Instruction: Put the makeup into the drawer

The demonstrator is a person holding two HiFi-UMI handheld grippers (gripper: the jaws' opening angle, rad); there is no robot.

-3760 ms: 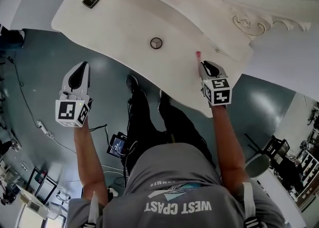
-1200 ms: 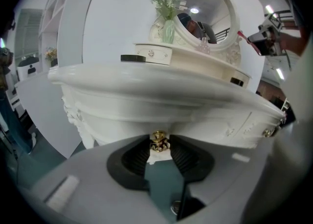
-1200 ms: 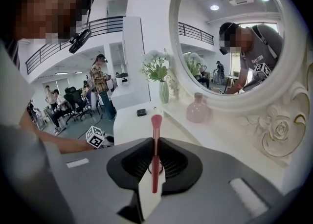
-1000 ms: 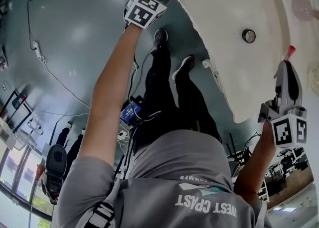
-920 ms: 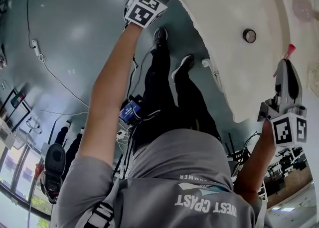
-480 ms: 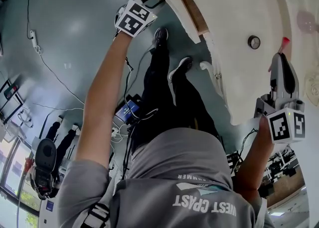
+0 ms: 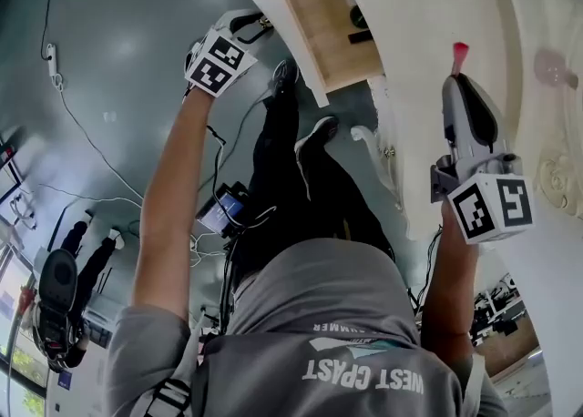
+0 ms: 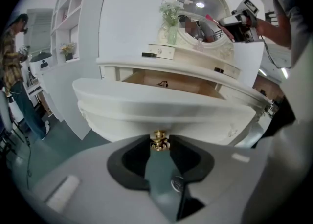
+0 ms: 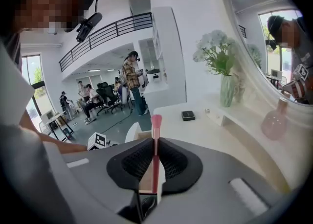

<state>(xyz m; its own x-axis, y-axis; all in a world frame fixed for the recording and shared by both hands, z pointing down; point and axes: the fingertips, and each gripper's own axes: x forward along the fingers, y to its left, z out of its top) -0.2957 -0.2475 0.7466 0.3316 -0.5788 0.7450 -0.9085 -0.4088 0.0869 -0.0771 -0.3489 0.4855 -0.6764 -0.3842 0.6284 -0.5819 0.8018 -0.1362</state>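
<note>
My left gripper [image 8: 159,143] is clamped on the gold knob [image 8: 159,139] in the middle of the drawer [image 8: 161,110] front. Only its own view shows that. In the head view the gripper's body covers the knob.

The drawer stands open. From the head view its wooden floor [image 7: 314,15] is mostly bare, with two small dark things [image 7: 359,17] in the far corner. That leaves open room along the near side. The white front curves outward, and its top edge sits between my jaws and the wood.

My right gripper [image 9: 155,143] is closed on the pink brush [image 9: 156,122], the handle pinched between the pads and the tip sticking out past them. In the head view the brush [image 7: 459,51] hangs over the table [image 7: 414,33], well apart from the drawer, with the table's edge between them. Below that edge I see only floor [image 7: 118,60] and the person's legs.

The right gripper view gives me what the head view cuts off: a black compact [image 9: 188,115] on the table, a vase [image 9: 226,90] of flowers and a pink bottle [image 9: 273,123] by the mirror. It also catches a corner of the drawer low on the left. The left gripper view shows the brush held up in front of the mirror [image 8: 200,3].
</note>
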